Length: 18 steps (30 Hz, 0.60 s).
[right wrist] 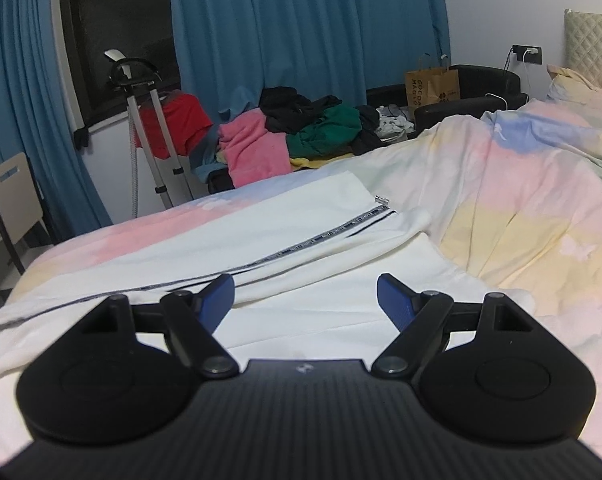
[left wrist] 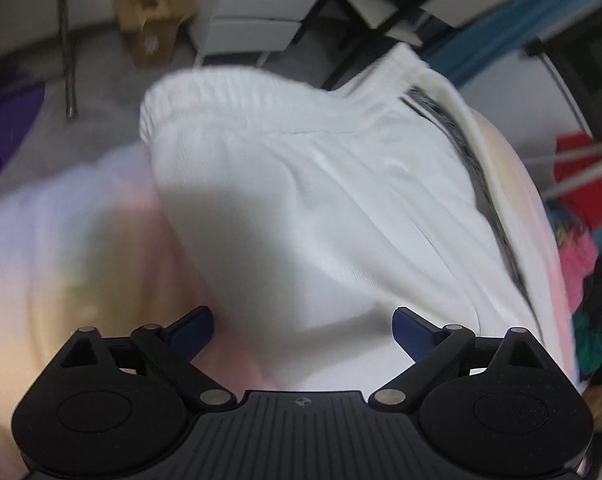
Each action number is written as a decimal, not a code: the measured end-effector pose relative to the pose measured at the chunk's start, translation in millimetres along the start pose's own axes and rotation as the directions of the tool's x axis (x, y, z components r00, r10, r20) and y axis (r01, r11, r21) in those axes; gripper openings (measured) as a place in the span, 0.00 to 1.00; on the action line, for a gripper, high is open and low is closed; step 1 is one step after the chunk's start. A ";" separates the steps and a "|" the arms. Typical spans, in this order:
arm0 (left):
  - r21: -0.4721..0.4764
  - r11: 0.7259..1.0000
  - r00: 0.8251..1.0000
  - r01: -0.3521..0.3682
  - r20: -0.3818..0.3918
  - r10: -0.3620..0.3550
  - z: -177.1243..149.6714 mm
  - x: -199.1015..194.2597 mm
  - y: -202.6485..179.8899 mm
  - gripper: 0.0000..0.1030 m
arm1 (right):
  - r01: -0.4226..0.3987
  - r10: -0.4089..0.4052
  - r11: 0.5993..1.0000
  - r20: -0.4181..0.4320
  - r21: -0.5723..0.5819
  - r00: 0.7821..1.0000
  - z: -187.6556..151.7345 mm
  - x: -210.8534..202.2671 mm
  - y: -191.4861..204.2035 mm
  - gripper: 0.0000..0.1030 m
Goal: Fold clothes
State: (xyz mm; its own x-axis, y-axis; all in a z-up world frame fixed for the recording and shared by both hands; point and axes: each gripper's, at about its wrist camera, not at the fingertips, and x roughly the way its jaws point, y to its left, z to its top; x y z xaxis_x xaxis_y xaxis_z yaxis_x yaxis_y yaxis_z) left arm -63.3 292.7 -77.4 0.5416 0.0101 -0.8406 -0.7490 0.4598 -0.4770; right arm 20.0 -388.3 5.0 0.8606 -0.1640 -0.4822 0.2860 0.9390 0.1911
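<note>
one white trousers (right wrist: 309,236) on bed (right wrist: 521,208); two grippers (left wrist: 303,330) (right wrist: 305,300) agape.

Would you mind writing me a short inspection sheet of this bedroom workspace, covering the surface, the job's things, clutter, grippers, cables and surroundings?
Surface: bed with a pastel bedsheet, wrinkled at the right side.
Job's things: white trousers with a dark side stripe, spread on the sheet; elastic waistband blurred in the left wrist view.
Clutter: pile of clothes beyond the bed; paper bags.
Grippers: left gripper open over the trousers; right gripper open, holding nothing.
Cables: white charger cable from a wall socket.
Surroundings: blue curtains, garment steamer stand, cardboard box.
</note>
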 end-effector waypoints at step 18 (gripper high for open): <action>-0.021 0.964 0.959 0.267 0.107 -0.263 -10.7 -37.9 9.8 0.86 | 0.028 -0.029 0.999 -0.029 -0.022 0.999 -1.0 14.8 -0.5 0.78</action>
State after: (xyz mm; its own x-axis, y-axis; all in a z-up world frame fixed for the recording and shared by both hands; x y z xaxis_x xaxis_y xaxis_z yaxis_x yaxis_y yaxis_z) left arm -95.3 287.3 -53.0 0.7571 -0.0165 -0.6531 -0.5851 0.4275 -0.6891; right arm 32.1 -391.0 -3.0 0.8393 -0.1824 -0.5122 0.3008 0.9405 0.1580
